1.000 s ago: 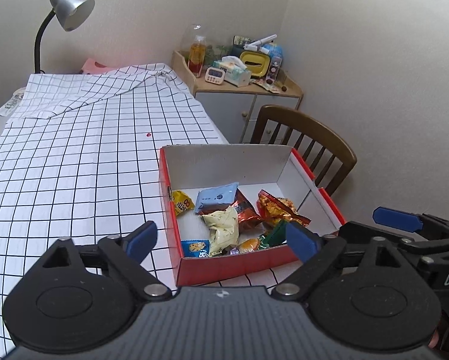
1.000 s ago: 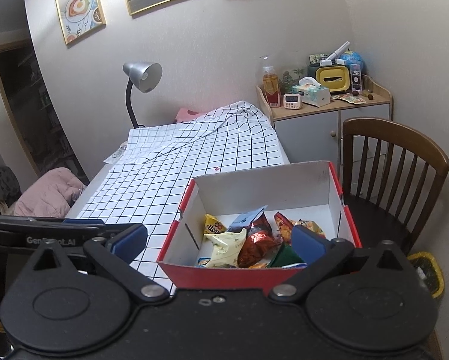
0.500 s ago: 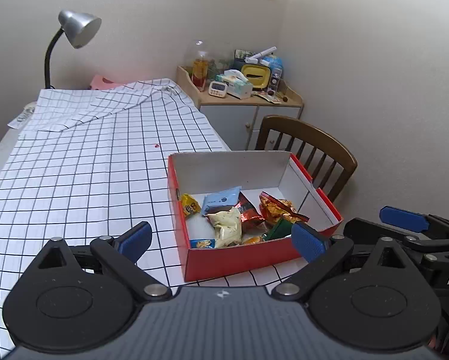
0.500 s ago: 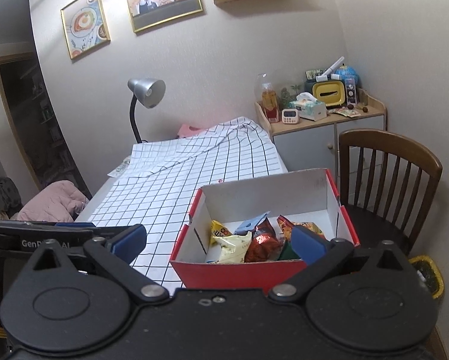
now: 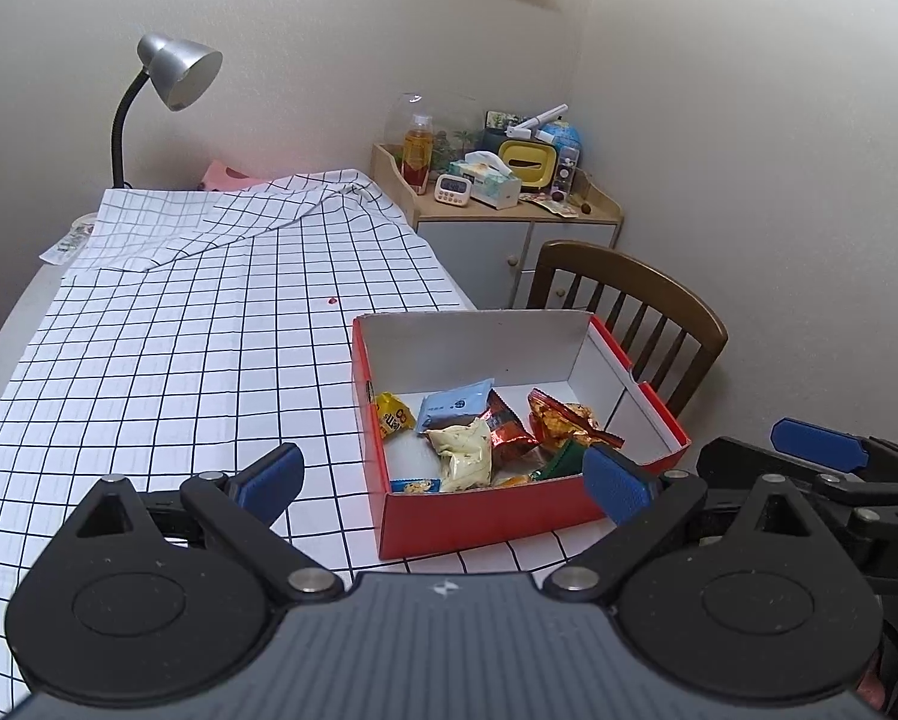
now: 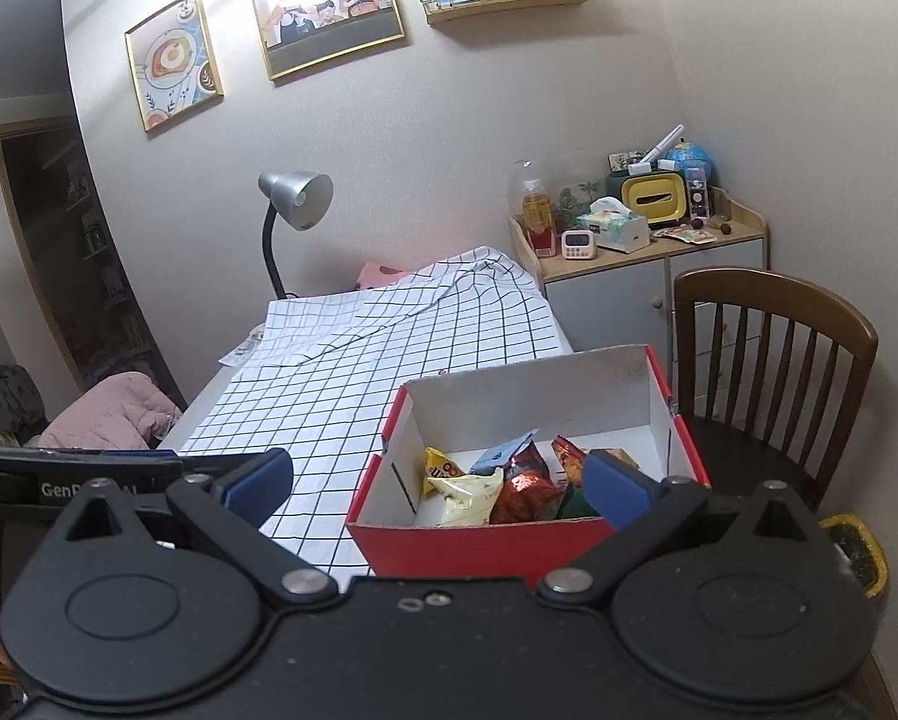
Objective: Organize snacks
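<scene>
The red box (image 5: 496,513) of snacks sits on the checked cloth (image 5: 179,360) of the bench, ahead of both sets of jaws and touching neither. Seen from the left gripper (image 5: 443,483), the box lies ahead and toward the right fingertip, whose blue pad overlaps its near right corner in the picture; the left pad hangs over bare cloth. Its jaws stand wide apart, empty. From the right gripper (image 6: 437,483) the box lies straight ahead between the pads, nearer the right one, jaws likewise spread with nothing in them. Inside lie a pale blue packet (image 5: 454,405), a cream packet (image 5: 463,456), a yellow one (image 5: 392,417), a foil-red one (image 5: 508,429) and an orange one (image 5: 559,417); a green wrapper, perhaps, is half hidden behind the pad. Both grippers are held level and low, side by side, the right one showing at the left view's right edge (image 5: 820,450).
</scene>
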